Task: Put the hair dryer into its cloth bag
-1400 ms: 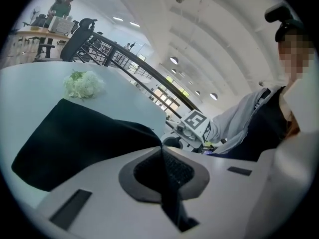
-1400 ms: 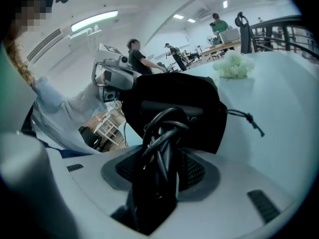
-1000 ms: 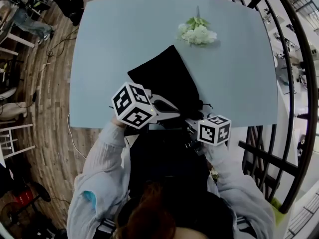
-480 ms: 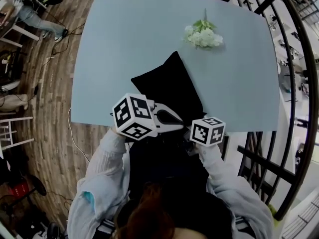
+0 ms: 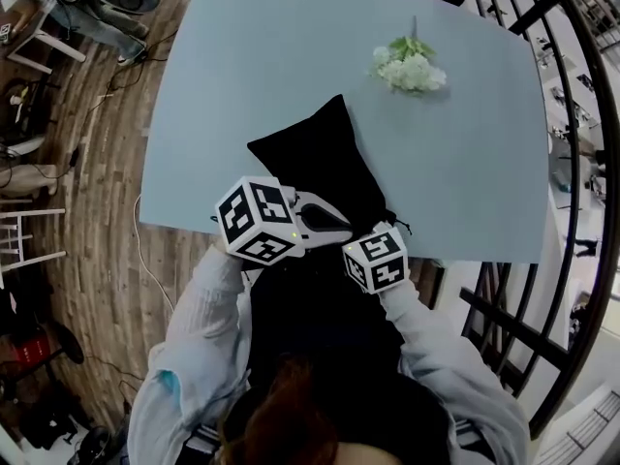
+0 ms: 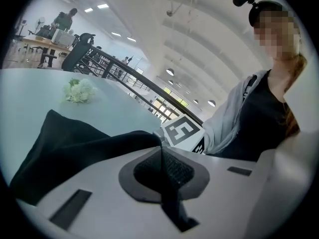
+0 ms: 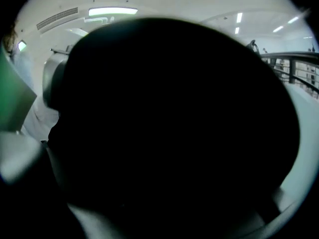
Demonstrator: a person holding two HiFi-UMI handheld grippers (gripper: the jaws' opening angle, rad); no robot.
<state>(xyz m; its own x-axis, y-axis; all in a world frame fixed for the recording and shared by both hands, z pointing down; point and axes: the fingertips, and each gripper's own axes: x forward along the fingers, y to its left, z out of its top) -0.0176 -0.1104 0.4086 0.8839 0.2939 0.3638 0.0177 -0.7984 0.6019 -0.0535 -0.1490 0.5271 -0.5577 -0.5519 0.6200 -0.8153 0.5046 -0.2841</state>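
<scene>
Hair dryer [image 7: 169, 133]: black, smooth rounded body, pressed so close to the right gripper camera that it fills nearly the whole right gripper view. No detail shows on its surface. It sits at the near edge of the bench [image 5: 242, 66], under the right marker cube, just beside the bag's mouth. In the head view I can't separate it from the dark clothing behind it.

Bench is pale blue, rounded corners.

Cloth bag [image 5: 325, 163]: black, soft, lying on the bench with one corner pointing to the far side and its mouth at the near edge. Black drawstring ends [image 5: 395, 227] trail off the right of the mouth. Can't tell what's inside.

Left tongs [image 6: 160, 146]: fully closed, pinching the bag's rim, and the cloth drapes down and away from the tips.

Right tongs [image 5: 374, 260]: partly closed round the dryer, gripping it. The pads are lost in the dark.

Only print visible: black-and-white square markers on both gripper cubes, the right cube [image 6: 182, 133] showing past the left tips.

Bunch of white flowers [image 5: 409, 68] with green leaves lies at the bench's far side, well apart from the bag.
</scene>
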